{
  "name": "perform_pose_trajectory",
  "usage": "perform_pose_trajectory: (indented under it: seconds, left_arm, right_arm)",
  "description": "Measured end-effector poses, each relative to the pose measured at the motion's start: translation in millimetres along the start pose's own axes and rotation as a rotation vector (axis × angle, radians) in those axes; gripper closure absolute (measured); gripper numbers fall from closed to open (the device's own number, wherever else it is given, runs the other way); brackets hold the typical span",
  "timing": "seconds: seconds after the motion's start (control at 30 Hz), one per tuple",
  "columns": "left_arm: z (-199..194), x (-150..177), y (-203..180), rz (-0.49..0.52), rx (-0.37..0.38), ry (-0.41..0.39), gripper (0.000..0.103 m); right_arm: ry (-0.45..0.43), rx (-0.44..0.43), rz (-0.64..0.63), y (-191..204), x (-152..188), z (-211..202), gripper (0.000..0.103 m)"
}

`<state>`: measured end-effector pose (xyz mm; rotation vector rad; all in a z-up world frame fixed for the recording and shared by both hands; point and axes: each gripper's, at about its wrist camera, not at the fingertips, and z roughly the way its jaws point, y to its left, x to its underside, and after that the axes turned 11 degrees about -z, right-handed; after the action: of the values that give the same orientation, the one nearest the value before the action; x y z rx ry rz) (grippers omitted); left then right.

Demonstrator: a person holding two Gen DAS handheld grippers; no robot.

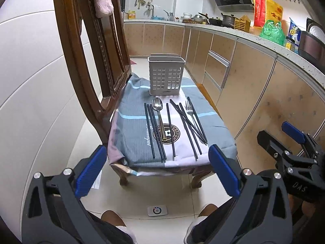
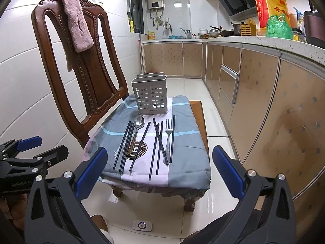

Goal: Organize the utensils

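Left wrist view: your left gripper (image 1: 157,170) hangs in front of the chair seat, well short of the holder (image 1: 166,76), blue pads wide apart, nothing between them.
Right gripper (image 2: 160,169): yours too, fingers spread and empty, nearer to you than the holder.
Holder: pale slotted caddy, upright at the back of the cloth (image 1: 130,138) that covers the wooden chair (image 2: 81,77).
Spoon (image 1: 158,112): just in front of the holder, bowl toward it.
Fork (image 2: 168,140): in front of the holder, toward the cabinet side, tines toward it.
Chopsticks (image 1: 169,130): black, lying flat in front of the holder; several cross one another beside the fork.
Towel (image 2: 78,22): pink, draped over the chair back, above the holder.
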<state>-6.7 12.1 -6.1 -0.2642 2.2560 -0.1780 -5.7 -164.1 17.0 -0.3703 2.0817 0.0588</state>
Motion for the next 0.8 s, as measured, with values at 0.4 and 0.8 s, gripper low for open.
perform_pose_trajectory:
  seconds: [0.4,0.8]
  left_arm:
    - [5.7,1.5,-1.1,0.004,-0.004,0.011,0.004]
    - [10.1,3.9,-3.2,0.006,-0.011,0.026,0.004]
  right_arm:
    - [0.009,-0.012,0.004,-2.1,2.9,3.5,0.002]
    - [0.020,-0.019,0.006,-3.5,6.2,7.9,0.002]
